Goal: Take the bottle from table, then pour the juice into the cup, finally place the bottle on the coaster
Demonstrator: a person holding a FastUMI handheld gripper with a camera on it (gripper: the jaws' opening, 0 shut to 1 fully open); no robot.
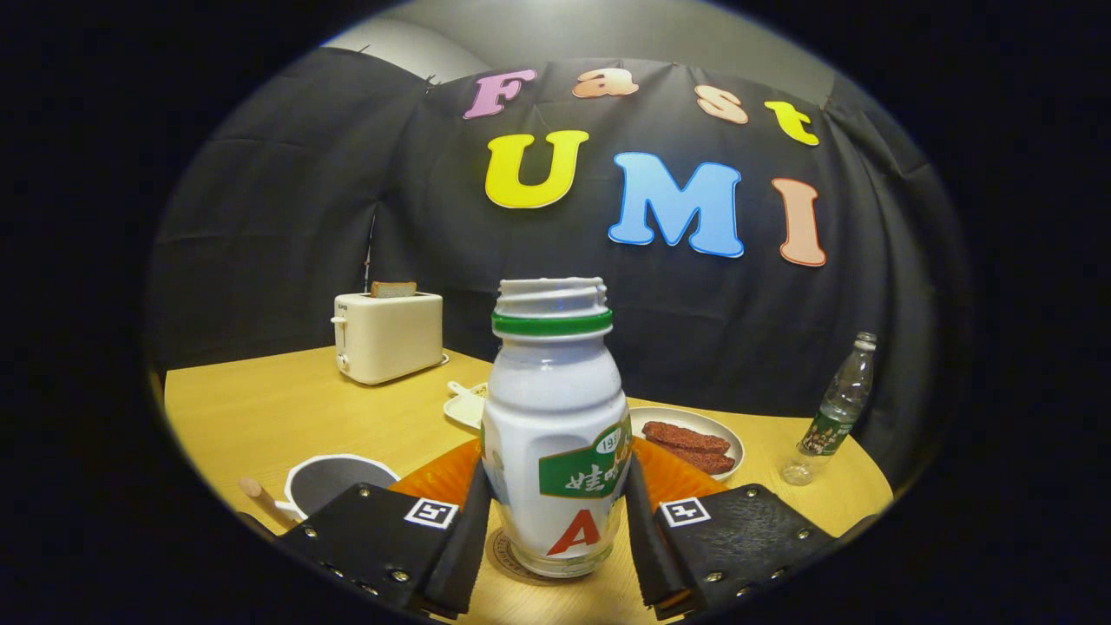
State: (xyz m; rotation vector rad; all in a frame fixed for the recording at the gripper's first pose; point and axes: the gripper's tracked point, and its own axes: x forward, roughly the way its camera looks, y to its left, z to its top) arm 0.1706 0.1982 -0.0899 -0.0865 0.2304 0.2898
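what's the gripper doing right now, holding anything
Gripper: fingers on either side of the white juice bottle, which stands on the coaster; whether they press on it cannot be told.

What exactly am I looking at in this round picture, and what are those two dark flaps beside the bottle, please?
The camera rides on a hand-held gripper that a person carries, looking forward along its two fingers; those are the flaps. Between them stands an uncapped white plastic bottle with a green neck ring; its base appears to rest on a round coaster. The fingers sit close against its sides, but whether both press on it is unclear. On the yellow wooden table also lie a white cup, a cream toaster holding bread, a white plate of reddish-brown food and a clear water bottle.
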